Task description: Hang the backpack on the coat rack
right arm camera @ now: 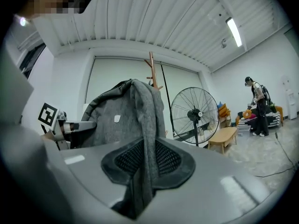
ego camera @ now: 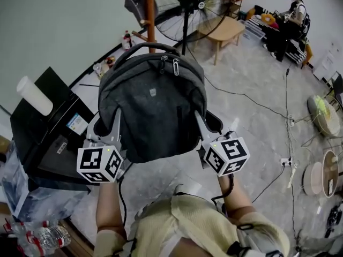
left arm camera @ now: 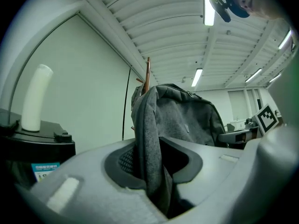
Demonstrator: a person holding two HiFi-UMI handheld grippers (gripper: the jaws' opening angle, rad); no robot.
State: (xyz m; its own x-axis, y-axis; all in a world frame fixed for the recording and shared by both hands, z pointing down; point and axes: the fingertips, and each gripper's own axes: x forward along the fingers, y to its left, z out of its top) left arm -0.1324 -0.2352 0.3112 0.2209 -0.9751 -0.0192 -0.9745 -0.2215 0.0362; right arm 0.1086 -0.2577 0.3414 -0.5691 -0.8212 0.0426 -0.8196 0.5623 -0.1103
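Grey fabric of the backpack (ego camera: 153, 108) was pinched at both sides. The left gripper (ego camera: 111, 128) and the right gripper (ego camera: 205, 134) each had the jaws closed on a fold of it, so it hung in the air between them, near the coat rack (ego camera: 150, 15). To do this step well, I think the top handle (ego camera: 144, 47) should rise level and meet the rack first — with both grips firm.

Pale speckled floor (ego camera: 252, 68), black cables (ego camera: 242, 95) trailing across it, standing fan (ego camera: 190, 1) and low wooden table (ego camera: 225, 30) at the far side, coat rack (ego camera: 150, 15) beside the fan, bottles (ego camera: 127, 39) along the wall
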